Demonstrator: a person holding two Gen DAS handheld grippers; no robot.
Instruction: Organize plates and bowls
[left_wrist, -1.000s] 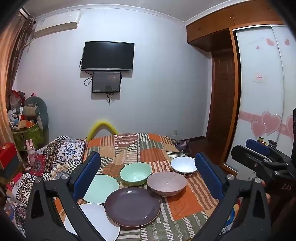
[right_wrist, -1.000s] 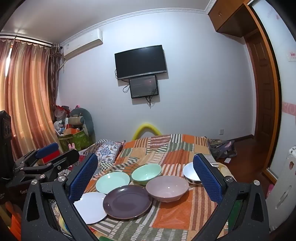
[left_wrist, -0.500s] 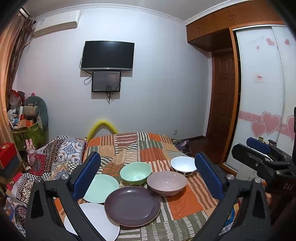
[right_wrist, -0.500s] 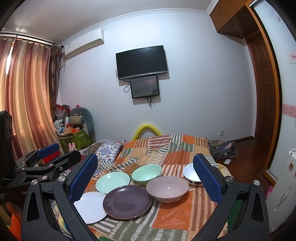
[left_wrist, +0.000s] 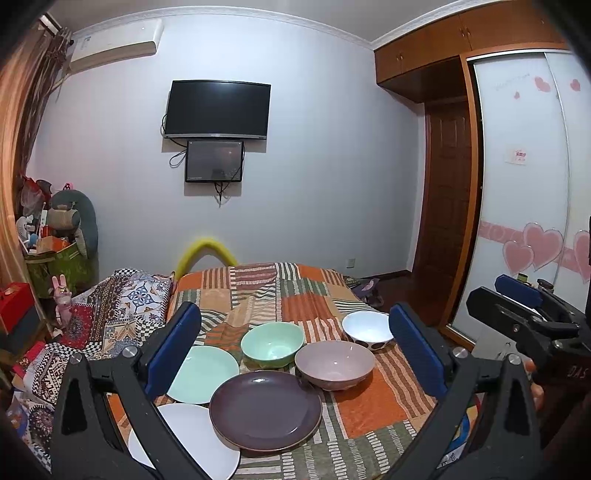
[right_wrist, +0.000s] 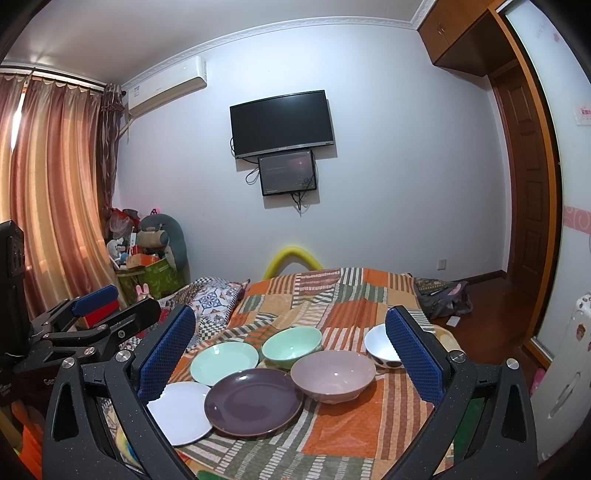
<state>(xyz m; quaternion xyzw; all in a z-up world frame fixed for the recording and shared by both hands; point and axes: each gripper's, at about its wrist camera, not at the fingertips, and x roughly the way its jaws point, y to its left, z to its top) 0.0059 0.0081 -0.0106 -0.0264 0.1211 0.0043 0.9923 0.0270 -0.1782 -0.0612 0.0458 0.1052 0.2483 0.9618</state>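
**Start state: six dishes spread out, nothing gripped**

Both tongs released. Left gripper (left_wrist: 295, 347) and right gripper (right_wrist: 290, 354) have their blue-padded jaws spread wide with nothing between them, and both hang above the near edge of the bed, clear of every dish. Judgement: this is a survey position, held high so each piece is seen before a first pick.

Dishes sit on the orange, green and striped patchwork bedspread (left_wrist: 369, 406), in two loose groups.
- Plates, left side: flat white round plate (left_wrist: 188, 435) nearest; dark purple-brown glazed plate (left_wrist: 264, 410) overlapping its right edge; pale mint-green plate (left_wrist: 203, 373) behind.
- Bowls, right and rear: mint-green bowl (left_wrist: 272, 343); dusty pink-grey bowl (left_wrist: 334, 363) just beside it; white bowl with dark spots on its outside (left_wrist: 367, 330) furthest right, partly hidden behind a jaw in the right wrist view.

Judgement: no stacking done yet. Like pieces are already neighbours, so plates probably nest into one pile and bowls into another. The soft cover may let rims tilt when nudged.
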